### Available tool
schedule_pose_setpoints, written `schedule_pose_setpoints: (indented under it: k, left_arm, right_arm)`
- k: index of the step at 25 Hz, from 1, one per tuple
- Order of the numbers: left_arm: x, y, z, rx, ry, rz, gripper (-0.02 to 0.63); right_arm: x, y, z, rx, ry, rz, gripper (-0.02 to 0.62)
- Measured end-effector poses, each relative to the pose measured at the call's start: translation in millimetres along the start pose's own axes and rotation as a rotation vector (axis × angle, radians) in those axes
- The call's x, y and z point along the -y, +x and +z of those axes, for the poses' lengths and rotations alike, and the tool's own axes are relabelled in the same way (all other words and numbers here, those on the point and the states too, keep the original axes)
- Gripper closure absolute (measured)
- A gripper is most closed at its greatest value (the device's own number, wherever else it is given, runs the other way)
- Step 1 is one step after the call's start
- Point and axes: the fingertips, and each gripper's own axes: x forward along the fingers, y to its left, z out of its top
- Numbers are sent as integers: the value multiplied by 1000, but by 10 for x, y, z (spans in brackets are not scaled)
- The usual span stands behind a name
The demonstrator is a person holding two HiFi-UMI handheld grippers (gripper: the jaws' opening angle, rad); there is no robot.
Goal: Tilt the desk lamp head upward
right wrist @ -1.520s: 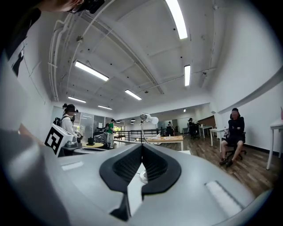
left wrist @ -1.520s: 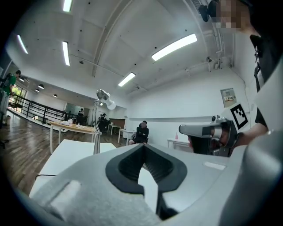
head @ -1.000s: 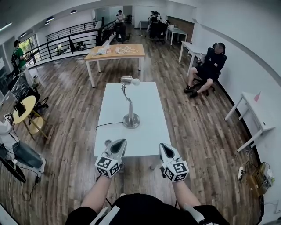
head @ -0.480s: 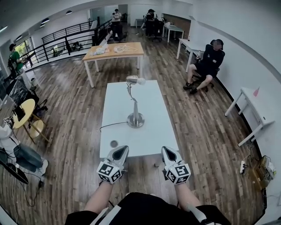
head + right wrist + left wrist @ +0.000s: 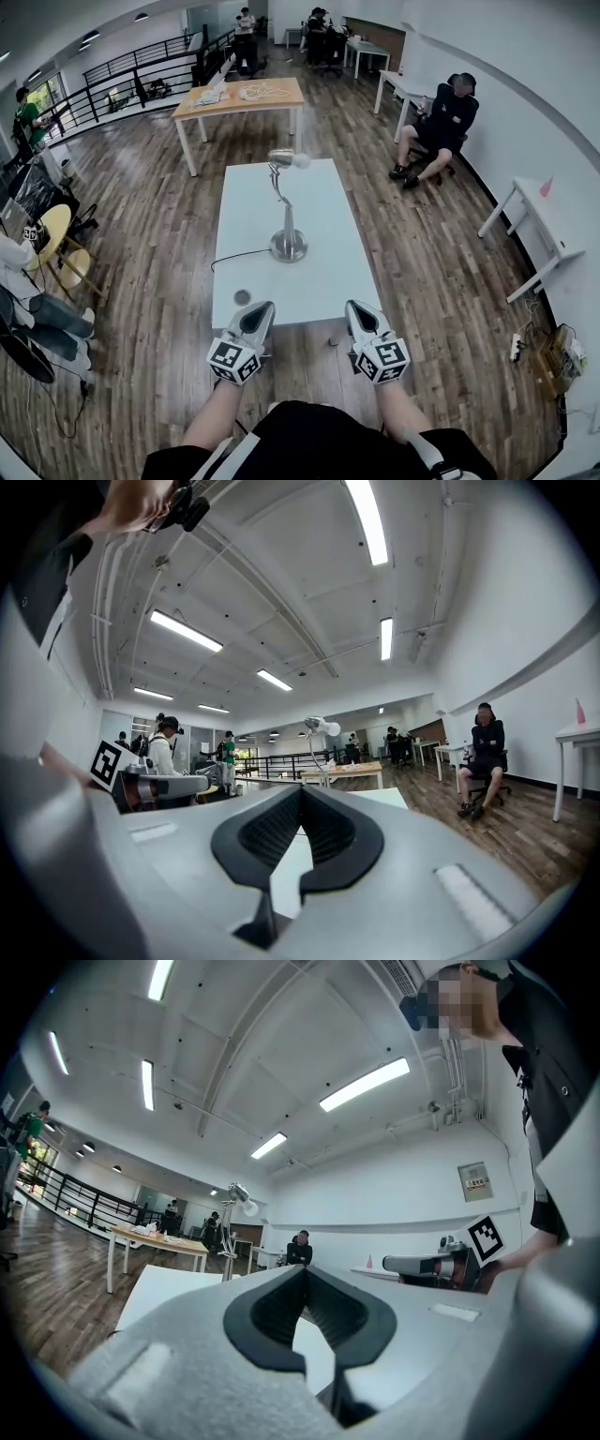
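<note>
A silver desk lamp stands mid-table on a round base [image 5: 288,246], and its head [image 5: 284,159] with a white bulb points right, about level. The lamp head also shows far off in the left gripper view [image 5: 240,1196] and in the right gripper view [image 5: 321,727]. My left gripper [image 5: 260,310] and right gripper [image 5: 357,309] hover side by side at the white table's [image 5: 319,281] near edge, well short of the lamp. Both are shut with nothing between the jaws, as each own view confirms for the left gripper [image 5: 305,1274] and the right gripper [image 5: 301,794].
The lamp's black cable [image 5: 239,255] runs left off the table, and a small dark disc [image 5: 242,297] lies near the front left corner. A wooden table [image 5: 239,97] stands behind. A person sits on a chair [image 5: 436,127] at the right, and a yellow round table [image 5: 52,230] stands at the left.
The head view has shifted slightly. Both grippers stay shut at the table's near edge, and the lamp has not moved.
</note>
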Motion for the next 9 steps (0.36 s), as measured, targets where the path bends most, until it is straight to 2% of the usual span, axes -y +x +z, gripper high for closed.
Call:
schedule_pose_setpoints:
  k: [9]
  left_arm:
    - [22,71,-47,-9,1,3,606]
  right_arm:
    - [64,17,12,8,4,6,591]
